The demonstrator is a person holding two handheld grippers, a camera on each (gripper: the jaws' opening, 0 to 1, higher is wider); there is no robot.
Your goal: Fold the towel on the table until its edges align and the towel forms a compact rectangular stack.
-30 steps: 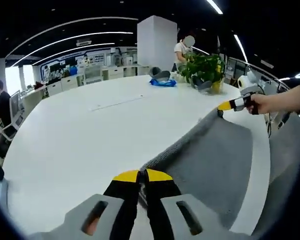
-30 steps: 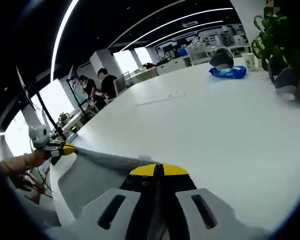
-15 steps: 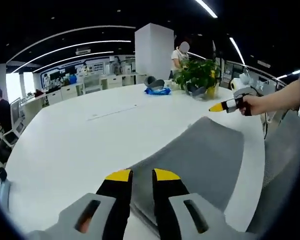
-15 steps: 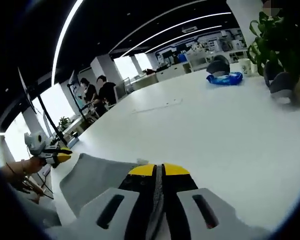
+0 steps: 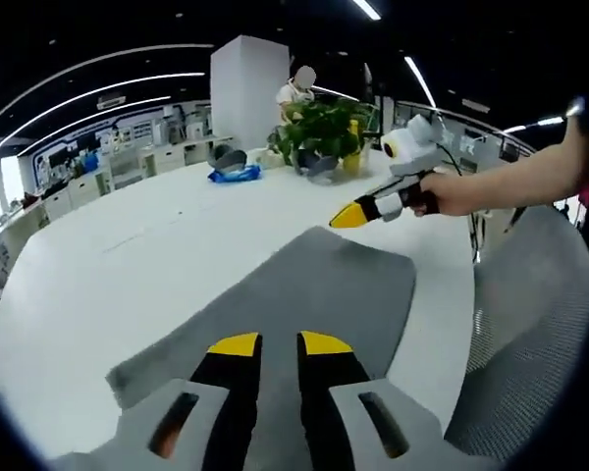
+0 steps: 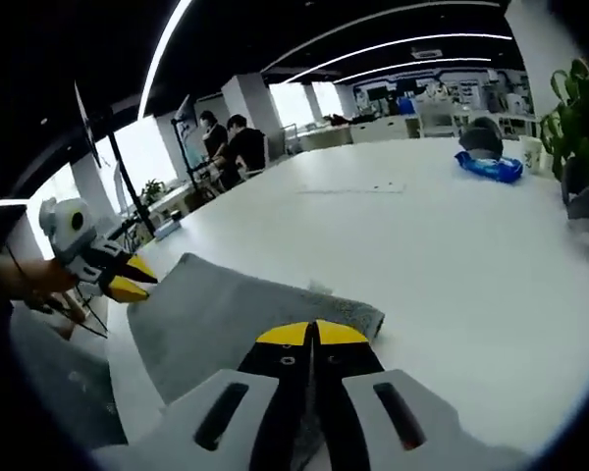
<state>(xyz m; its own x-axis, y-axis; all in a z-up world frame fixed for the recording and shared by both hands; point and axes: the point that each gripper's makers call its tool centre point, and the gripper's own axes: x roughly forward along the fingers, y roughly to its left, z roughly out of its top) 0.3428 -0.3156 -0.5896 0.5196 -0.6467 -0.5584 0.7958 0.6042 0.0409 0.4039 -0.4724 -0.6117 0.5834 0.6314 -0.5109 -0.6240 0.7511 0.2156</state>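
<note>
towel: grey towel lies flat on the white table, lower centre of the left gripper view; in the right gripper view it sits lower left, near corner just ahead of the yellow tips. Looks folded over (layered edge at that corner), layer count not readable.

left gripper: left gripper at the bottom centre of its own view, jaws parted with a clear gap, nothing between them, tips over the towel's near part (contact can't be judged). In the right gripper view it shows at the left edge, just beside the towel's left end, held by a hand.

right gripper: right gripper at the bottom centre of its own view, jaws pressed together, no gap visible; tips at the towel's near edge, can't tell if any cloth is pinched. In the left gripper view it shows at upper right, yellow tips in the air above the towel's far corner, apart from it, held by a hand.

table far side: potted plant at top centre of the left gripper view, blue packet to its left.

chair: grey mesh chair at right of the left gripper view, next to the table edge.

background: open office, white pillar, people seated at desks at upper left of the right gripper view.
</note>
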